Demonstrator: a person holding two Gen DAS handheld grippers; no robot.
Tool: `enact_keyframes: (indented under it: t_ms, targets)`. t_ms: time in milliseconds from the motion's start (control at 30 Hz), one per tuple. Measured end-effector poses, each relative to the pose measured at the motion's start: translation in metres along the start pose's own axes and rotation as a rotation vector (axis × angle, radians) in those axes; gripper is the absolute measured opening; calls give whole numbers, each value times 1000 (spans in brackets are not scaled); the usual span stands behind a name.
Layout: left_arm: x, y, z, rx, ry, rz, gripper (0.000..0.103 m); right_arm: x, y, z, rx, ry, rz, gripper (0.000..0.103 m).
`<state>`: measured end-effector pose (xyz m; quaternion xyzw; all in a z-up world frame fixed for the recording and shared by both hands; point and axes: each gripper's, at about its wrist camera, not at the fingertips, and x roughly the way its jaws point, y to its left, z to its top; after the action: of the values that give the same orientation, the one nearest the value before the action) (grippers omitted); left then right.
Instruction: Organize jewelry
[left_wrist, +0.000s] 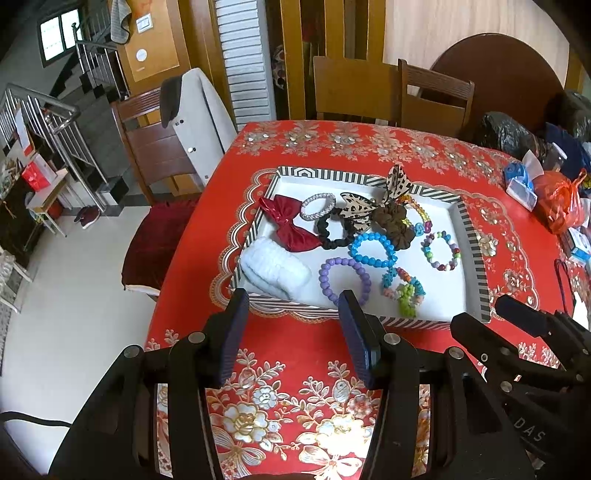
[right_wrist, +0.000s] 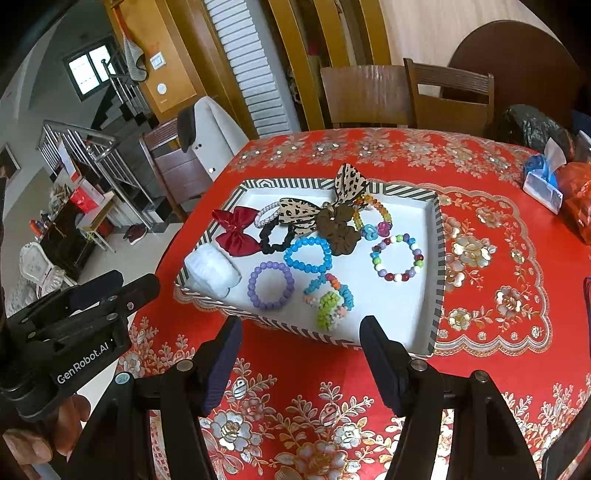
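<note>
Both grippers hang above the near part of the red floral tablecloth (left_wrist: 295, 354), side by side. The left gripper (left_wrist: 293, 314) has its jaws spread wide with nothing between them, fingertips just short of the near rim of the striped tray (left_wrist: 476, 258). The right gripper (right_wrist: 301, 334) is spread wide too, also holding nothing.

Into the tray: nearest sit a purple bead bracelet (right_wrist: 271, 285), a white fluffy band (right_wrist: 212, 271) in the near left corner and a tangled green and blue bead piece (right_wrist: 330, 301). Further in, a blue bead bracelet (right_wrist: 308, 254) and a multicoloured bead bracelet (right_wrist: 398, 256) on the right. Beyond those, a red bow (right_wrist: 236, 230), a black scrunchie (right_wrist: 275, 236), a brown scrunchie (right_wrist: 341, 229), a pearl ring band (left_wrist: 318, 206) and a leopard-print bow (right_wrist: 314, 206). Far behind the table stand wooden chairs (left_wrist: 436, 99).
</note>
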<state>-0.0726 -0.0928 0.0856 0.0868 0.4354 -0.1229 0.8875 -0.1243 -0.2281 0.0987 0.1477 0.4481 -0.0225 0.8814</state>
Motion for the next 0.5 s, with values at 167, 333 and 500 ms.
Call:
enact_keyframes:
  t_ms: [167, 333, 500]
  targets:
    - [1, -1, 0, 0, 1, 1, 50, 1, 0, 0, -1, 3, 2, 64]
    - [1, -1, 0, 1, 2, 1, 50, 2, 1, 0, -3, 6, 2, 64]
    - [2, -1, -1, -1, 5, 1, 50, 3, 1, 0, 2, 9, 2, 64]
